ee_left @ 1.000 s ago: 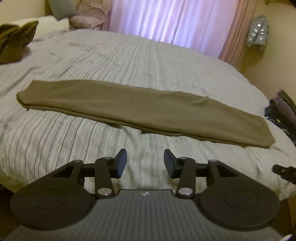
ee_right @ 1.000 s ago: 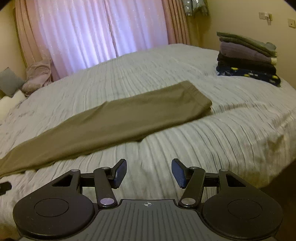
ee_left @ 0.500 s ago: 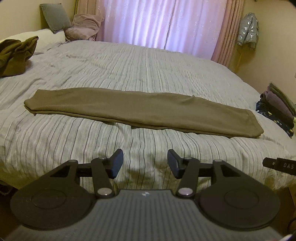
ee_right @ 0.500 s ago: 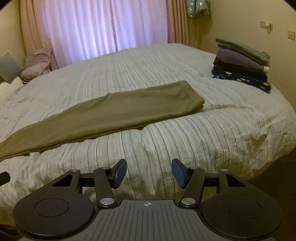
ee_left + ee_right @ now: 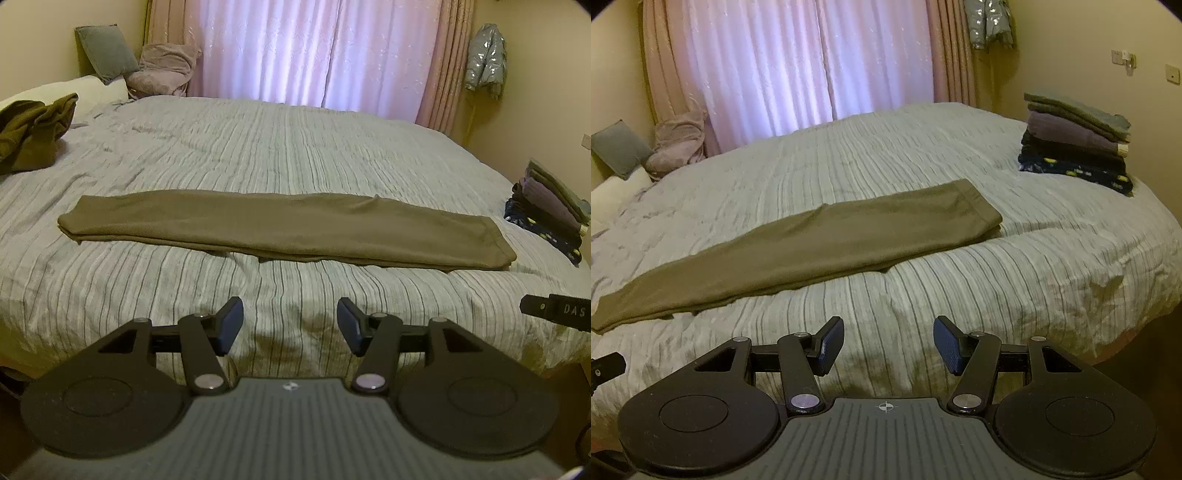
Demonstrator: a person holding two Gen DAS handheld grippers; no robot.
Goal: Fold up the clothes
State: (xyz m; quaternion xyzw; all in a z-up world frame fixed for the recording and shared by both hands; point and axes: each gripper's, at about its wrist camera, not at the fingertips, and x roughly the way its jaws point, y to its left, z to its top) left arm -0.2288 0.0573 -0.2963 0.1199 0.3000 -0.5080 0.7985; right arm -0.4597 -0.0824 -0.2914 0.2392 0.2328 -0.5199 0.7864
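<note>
- We are holding the left tongs and right tongs wide, gripping nothing, their black arms ending in blue ribbed pads.
- Beyond both, well apart, the olive garment is lying as a long flat soft strip across the striped, crinkled bed.
- A folded stack is sitting at the bed's right edge.

bed striped cover | pink curtains | grey cushion
</note>
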